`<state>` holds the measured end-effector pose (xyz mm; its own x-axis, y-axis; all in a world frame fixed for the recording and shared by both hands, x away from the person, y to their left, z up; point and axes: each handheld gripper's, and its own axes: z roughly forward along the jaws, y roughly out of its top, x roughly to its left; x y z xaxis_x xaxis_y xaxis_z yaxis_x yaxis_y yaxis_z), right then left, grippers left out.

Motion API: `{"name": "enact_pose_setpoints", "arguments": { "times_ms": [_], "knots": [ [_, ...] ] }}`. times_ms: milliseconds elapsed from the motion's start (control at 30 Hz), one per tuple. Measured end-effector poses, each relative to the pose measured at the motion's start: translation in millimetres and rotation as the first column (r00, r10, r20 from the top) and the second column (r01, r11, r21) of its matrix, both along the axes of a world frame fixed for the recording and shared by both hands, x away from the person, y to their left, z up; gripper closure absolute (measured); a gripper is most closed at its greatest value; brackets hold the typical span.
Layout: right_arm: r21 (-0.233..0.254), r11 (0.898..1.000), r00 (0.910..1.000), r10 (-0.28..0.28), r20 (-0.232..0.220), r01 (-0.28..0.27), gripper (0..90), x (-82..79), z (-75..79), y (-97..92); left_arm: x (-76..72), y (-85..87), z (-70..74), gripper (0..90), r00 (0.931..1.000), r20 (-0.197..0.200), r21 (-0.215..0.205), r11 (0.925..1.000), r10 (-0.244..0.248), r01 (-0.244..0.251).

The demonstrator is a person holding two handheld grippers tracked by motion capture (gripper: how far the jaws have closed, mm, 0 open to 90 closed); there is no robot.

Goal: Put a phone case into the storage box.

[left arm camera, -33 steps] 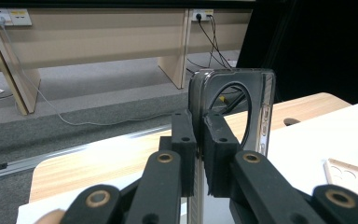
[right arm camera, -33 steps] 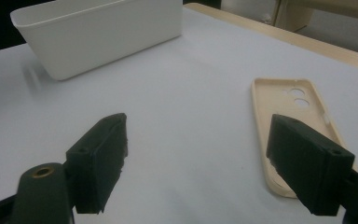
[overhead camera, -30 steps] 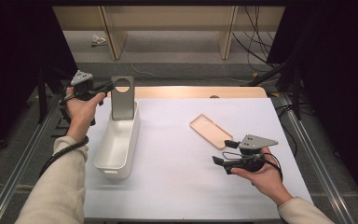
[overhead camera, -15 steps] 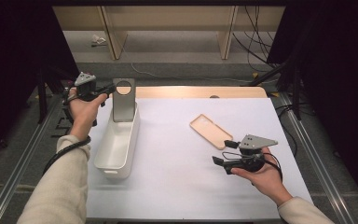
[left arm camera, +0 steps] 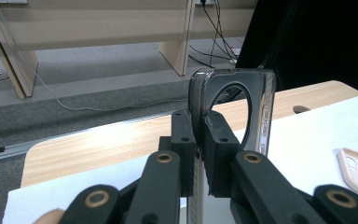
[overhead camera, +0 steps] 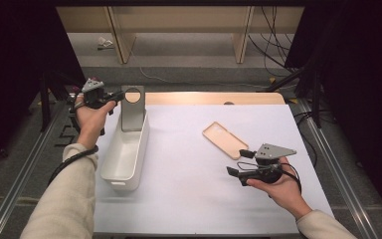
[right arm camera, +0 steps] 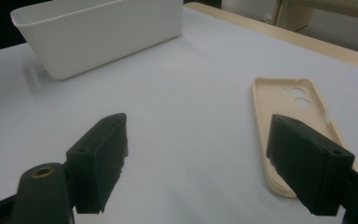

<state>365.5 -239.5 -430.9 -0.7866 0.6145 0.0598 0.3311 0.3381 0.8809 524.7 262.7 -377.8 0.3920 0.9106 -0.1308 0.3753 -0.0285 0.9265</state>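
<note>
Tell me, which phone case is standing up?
The grey phone case with the big round hole, pinched upright by the left gripper over the white bin. The tan phone case lies flat on the table.

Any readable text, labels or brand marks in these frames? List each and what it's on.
None readable.
Grey phone case: no print visible, just the round cutout.
Beige phone case: plain.
White bin: plain, no label.
Hand-held grippers, left and right: no markings legible.
</note>
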Motion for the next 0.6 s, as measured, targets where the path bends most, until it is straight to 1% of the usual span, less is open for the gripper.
{"name": "enact_pose_setpoints", "arguments": {
  "times_ms": [367,600],
  "knots": [
    [0.0,1.0,1.0,0.001,-0.001,-0.001,21.4,0.1,-0.2,0.0,2.3,0.9,-4.4,83.1,0.9999,-0.012,0.002,1.0,0.01,-0.01],
    [0.0,1.0,1.0,0.002,-0.001,-0.002,21.4,0.1,-0.4,0.2,3.2,2.5,-8.5,82.9,0.9995,-0.026,0.006,0.9998,0.018,-0.018]
  ]
}}
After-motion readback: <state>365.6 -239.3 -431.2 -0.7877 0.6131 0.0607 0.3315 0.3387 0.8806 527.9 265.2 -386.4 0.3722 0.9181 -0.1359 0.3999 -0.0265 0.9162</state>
